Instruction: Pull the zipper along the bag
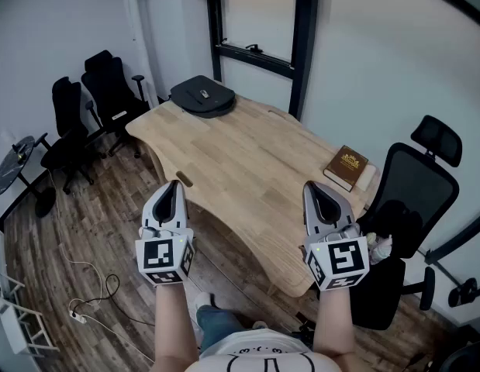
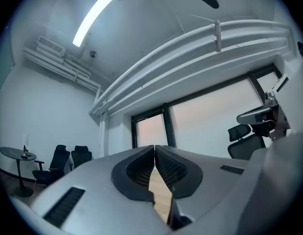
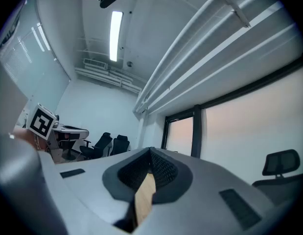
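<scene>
1. Side table (image 1: 11, 165): we find it round and dark, on the wood floor at far left.
2. Chairs (image 1: 88, 107): we count two, black, side by side near the wall.
3. Cable (image 1: 92, 293): we see it loose on the floor at lower left.
4. Left tool (image 1: 174, 184): we hold it clenched and empty, above the tabletop's near edge.
5. Bag (image 1: 202, 95): dark, lying flat at the far end of the tabletop (image 1: 247, 169), well apart from both tools.
6. Right tool (image 1: 313, 186): we hold it clenched too, with nothing between its jaws.
7. Book (image 1: 347, 167): brown, at the tabletop's right edge.
8. Office chair (image 1: 414, 184): black, just beside that edge.
</scene>
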Demonstrator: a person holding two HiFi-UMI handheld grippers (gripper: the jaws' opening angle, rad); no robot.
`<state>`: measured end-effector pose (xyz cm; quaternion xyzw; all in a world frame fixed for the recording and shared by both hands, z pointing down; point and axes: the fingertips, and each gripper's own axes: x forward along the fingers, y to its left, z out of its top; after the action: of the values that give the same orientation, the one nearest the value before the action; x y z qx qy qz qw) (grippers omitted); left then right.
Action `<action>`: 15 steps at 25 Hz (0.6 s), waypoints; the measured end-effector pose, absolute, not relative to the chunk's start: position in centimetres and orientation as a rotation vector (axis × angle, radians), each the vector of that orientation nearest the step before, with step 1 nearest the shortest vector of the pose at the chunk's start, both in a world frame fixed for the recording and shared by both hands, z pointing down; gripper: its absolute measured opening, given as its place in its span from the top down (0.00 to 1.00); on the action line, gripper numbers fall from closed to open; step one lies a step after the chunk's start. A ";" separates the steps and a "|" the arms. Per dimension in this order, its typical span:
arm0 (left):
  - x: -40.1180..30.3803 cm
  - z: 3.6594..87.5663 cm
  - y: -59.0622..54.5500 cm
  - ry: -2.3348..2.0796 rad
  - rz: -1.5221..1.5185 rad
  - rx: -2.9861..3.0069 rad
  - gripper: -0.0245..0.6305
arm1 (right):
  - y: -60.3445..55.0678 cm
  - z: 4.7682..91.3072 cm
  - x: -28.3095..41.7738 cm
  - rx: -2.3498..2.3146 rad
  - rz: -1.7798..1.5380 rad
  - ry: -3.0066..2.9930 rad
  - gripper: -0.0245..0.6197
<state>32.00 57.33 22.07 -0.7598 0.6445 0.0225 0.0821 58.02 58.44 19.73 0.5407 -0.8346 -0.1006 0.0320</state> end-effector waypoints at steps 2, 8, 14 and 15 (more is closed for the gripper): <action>30.7 22.1 56.6 1.922 0.065 -2.267 0.93 | 57.6 19.8 57.1 1.677 -0.307 -2.567 0.88; 26.1 22.7 53.6 1.925 0.065 -2.263 0.93 | 54.7 20.0 53.2 1.703 -0.314 -2.537 0.88; 20.3 23.8 48.4 1.894 0.050 -2.299 0.93 | 49.9 20.9 47.3 1.754 -0.248 -2.542 0.88; 18.9 23.8 47.5 1.892 0.047 -2.301 0.93 | 49.0 21.0 46.0 1.759 -0.227 -2.544 0.88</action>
<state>18.89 47.52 23.85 -0.7697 0.6330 0.0157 0.0809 45.95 49.00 21.03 0.5672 -0.8201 -0.0732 0.0201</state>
